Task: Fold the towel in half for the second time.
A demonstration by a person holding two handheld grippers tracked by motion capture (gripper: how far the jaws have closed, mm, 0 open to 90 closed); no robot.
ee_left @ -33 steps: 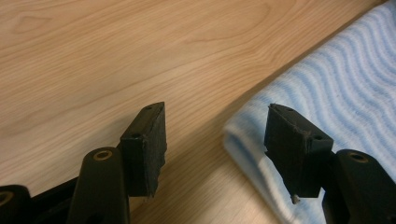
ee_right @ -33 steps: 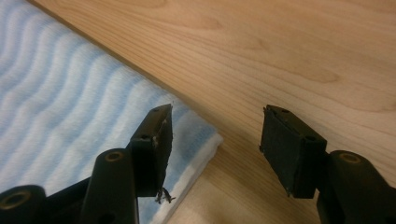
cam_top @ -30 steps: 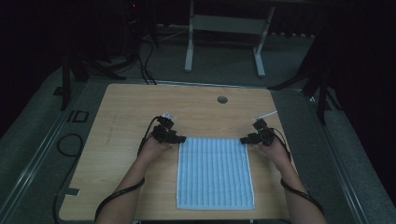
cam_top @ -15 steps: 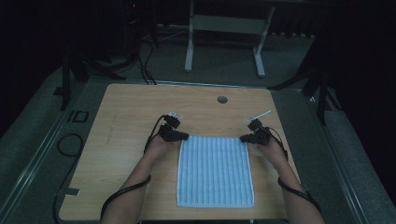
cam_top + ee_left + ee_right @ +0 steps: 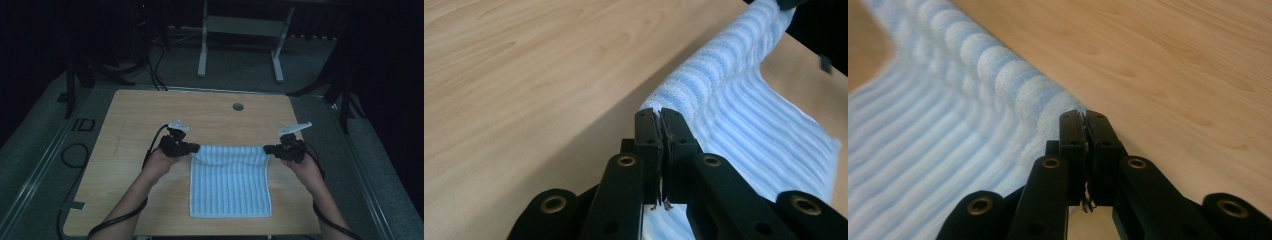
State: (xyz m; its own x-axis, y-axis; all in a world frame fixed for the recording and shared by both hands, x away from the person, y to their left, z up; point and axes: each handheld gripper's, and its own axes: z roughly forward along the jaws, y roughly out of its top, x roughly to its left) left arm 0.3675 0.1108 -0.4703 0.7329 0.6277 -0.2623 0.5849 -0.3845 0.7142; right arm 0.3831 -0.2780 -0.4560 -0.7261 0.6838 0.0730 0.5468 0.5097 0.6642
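Blue-and-white striped towel (image 5: 230,182) lies flat at centre-bottom of the high view, on the wooden worktop (image 5: 135,115). Its far edge is lifted off the surface and sags slightly in the middle between the two grippers.

Left gripper (image 5: 194,148) is at the towel's upper-left corner, jaws pressed together on the cloth; the left gripper view shows the corner pinched between them (image 5: 659,117), with the raised edge of the towel (image 5: 724,65) running off to the upper right of the frame. Right gripper (image 5: 267,149) is at the upper-right corner, jaws likewise clamped on cloth; in the right gripper view (image 5: 1083,117) the edge of the towel (image 5: 998,75) runs to the upper left.

Judged step: start of a fold, far edge to be carried toward the near edge at the bottom of the frame.

To do it well:
- keep both jaws tight; the bite is shallow, right at the corner tips, so a jerk could pull cloth out
- lift both corners level and together, else the fold line goes skewed
- hold the grippers about as far apart as now, maybe slightly wider, to take out the mid sag
- travel straight toward the bottom of the frame, high enough that the hanging part clears the flat part and doesn't drag it
- set the corners down on the near corners, edges matched, then release.

Near half rests flat, seemingly unwrinkled, a good base to fold onto.
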